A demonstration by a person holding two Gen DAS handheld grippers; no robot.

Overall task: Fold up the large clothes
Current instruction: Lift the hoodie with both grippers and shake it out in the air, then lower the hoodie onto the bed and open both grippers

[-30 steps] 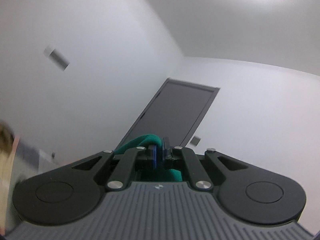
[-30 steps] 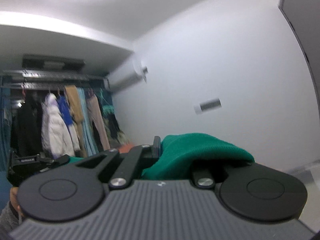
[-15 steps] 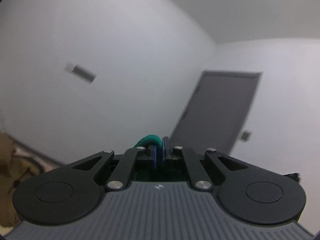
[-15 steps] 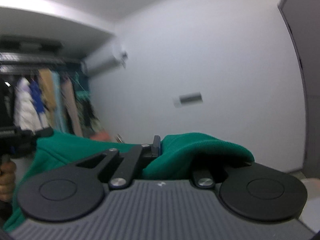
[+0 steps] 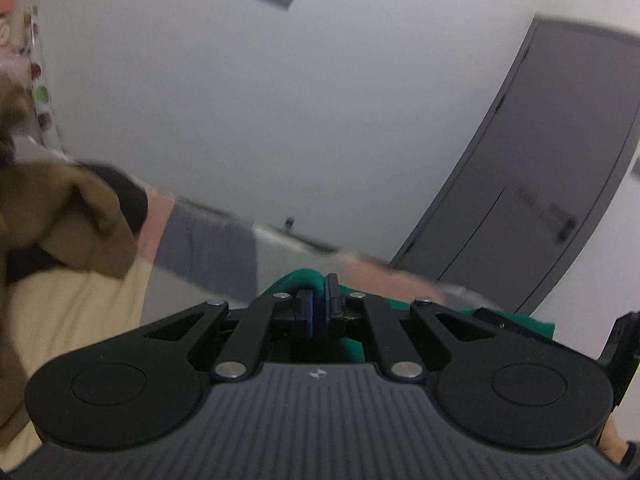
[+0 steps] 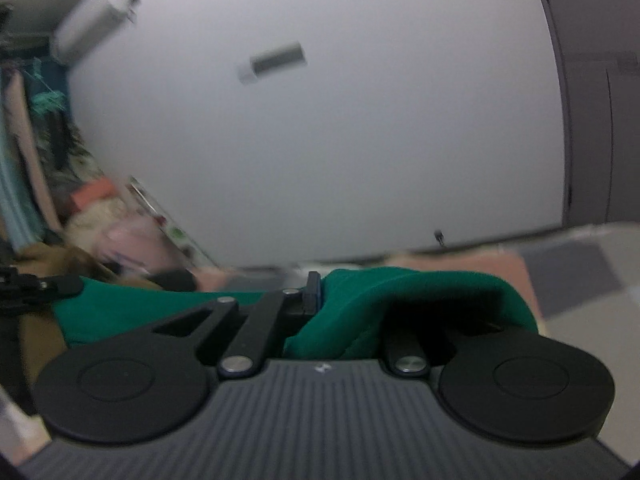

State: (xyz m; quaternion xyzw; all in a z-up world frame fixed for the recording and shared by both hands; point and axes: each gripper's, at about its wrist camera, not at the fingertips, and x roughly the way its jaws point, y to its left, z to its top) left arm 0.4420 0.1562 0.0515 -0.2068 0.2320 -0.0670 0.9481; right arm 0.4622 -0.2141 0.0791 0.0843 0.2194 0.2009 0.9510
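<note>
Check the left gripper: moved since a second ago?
Yes. The left gripper, jaws shut on the green garment, has tipped downward: the dark door sits higher in its view, and the ceiling light has gone.

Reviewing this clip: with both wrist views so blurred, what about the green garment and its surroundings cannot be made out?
- Green garment, right wrist view: most of it hangs behind the right hand-held gripper; its type is unclear.
- Left wrist view: only a pinched fold shows at the left hand-held gripper.
- Brown clothing, left wrist view: motion-blurred, cut by the edge.
- Surface below: hidden in both views.
</note>
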